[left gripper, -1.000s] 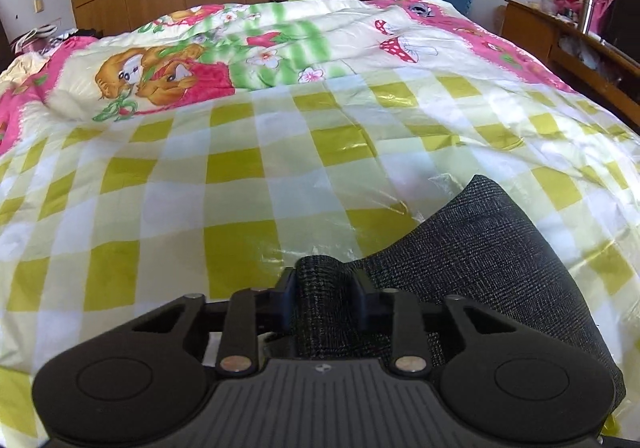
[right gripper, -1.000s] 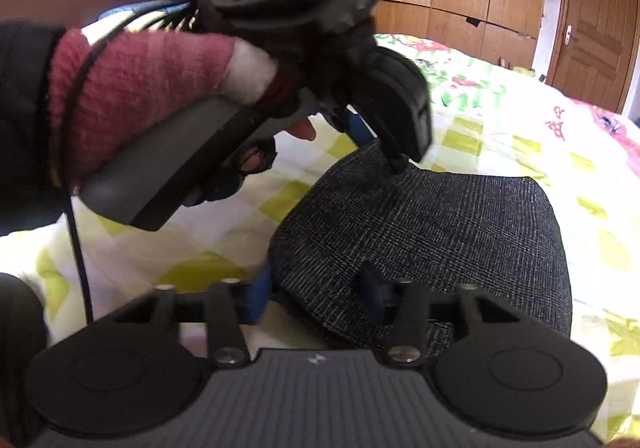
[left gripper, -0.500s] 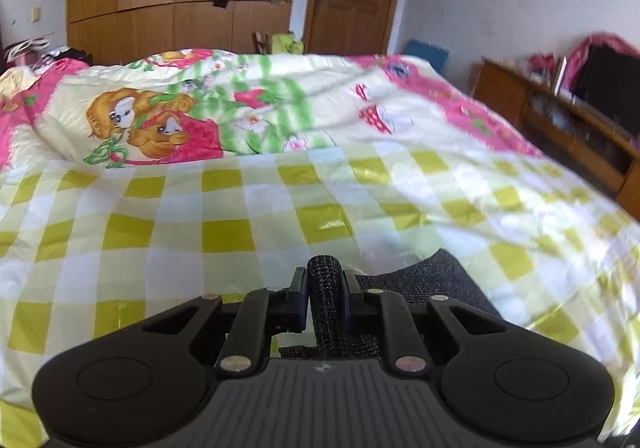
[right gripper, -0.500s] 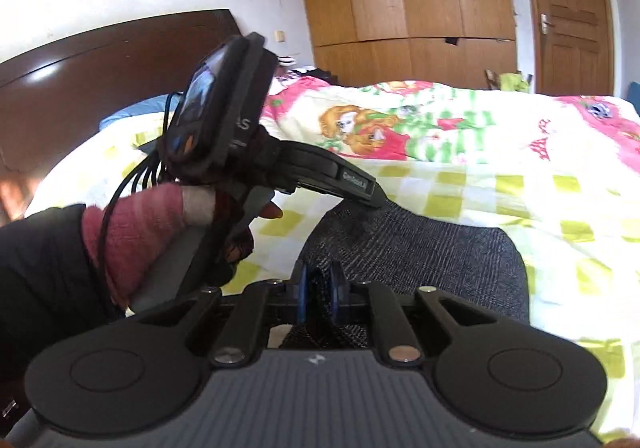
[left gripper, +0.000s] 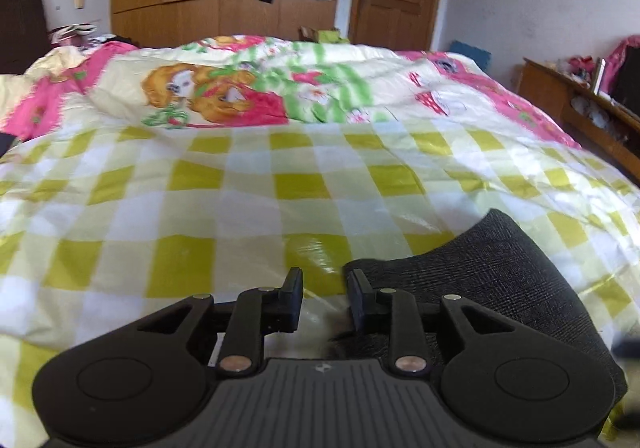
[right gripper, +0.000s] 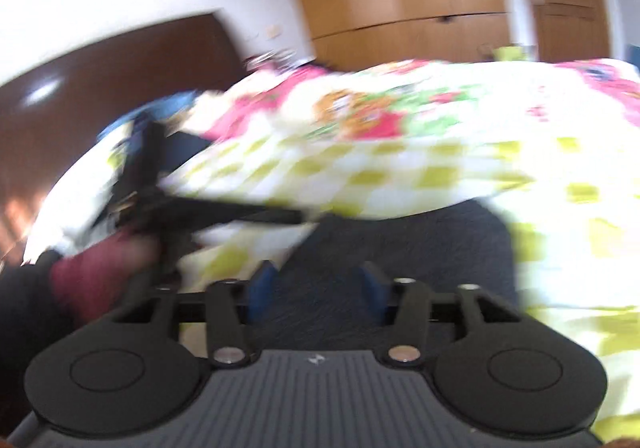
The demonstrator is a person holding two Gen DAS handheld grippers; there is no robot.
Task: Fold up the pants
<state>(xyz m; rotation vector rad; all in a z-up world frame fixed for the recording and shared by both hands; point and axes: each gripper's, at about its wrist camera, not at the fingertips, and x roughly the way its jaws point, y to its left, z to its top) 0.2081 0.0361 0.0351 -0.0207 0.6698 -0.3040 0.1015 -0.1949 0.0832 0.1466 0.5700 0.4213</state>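
Pants (left gripper: 508, 288), dark grey and folded into a thick pad, lie on the bed (left gripper: 240, 200) with its yellow and white checked cover. From the left tool (left gripper: 322, 298), they sit at about 3 o'clock, just beside its right finger. Its jaws are apart and hold nothing. The right tool (right gripper: 316, 288) has its jaws wide apart too, with the pants (right gripper: 400, 248) at 12 o'clock, and grips nothing. That view is blurry.

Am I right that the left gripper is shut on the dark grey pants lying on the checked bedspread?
Not quite: the left gripper is open, its jaws apart with the checked bedspread showing between them, as the left wrist view shows. The dark grey pants do lie on that bedspread.
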